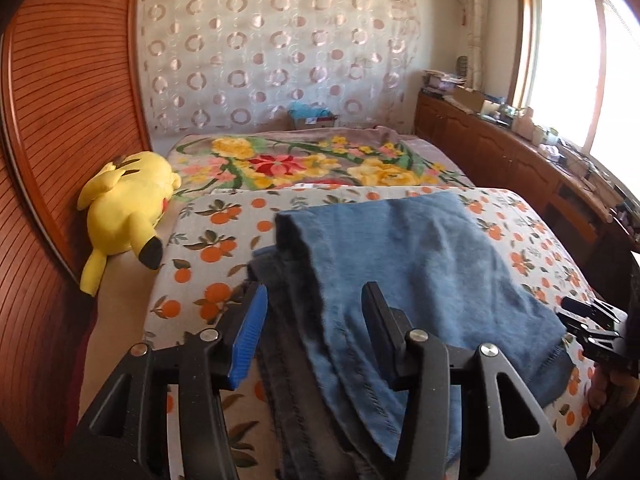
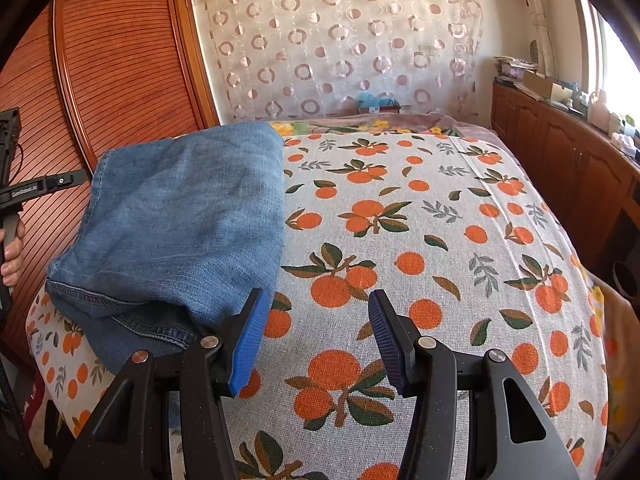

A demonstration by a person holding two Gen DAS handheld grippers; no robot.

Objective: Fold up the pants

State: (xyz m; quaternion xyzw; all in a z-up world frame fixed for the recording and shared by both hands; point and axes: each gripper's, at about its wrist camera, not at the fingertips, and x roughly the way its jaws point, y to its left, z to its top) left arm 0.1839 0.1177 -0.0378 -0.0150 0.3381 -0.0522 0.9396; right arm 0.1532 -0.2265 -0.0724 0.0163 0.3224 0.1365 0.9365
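Folded blue jeans (image 1: 400,248) lie on the orange-print bed sheet (image 1: 208,248), with a darker inner layer showing along their left edge. My left gripper (image 1: 313,292) hovers open over the near end of the jeans; the cloth passes under and between its fingers and the pads do not press on it. In the right wrist view the jeans (image 2: 188,216) sit at the left of the sheet (image 2: 440,220). My right gripper (image 2: 317,296) is open above bare sheet, just right of the jeans' near corner, with nothing between its fingers. It also shows at the right edge of the left wrist view.
A yellow plush toy (image 1: 128,208) lies at the bed's left side against a wooden slatted wardrobe (image 1: 60,120). A floral blanket (image 1: 304,160) covers the far end of the bed. A low wooden cabinet (image 1: 500,152) with clutter runs along the right under a window.
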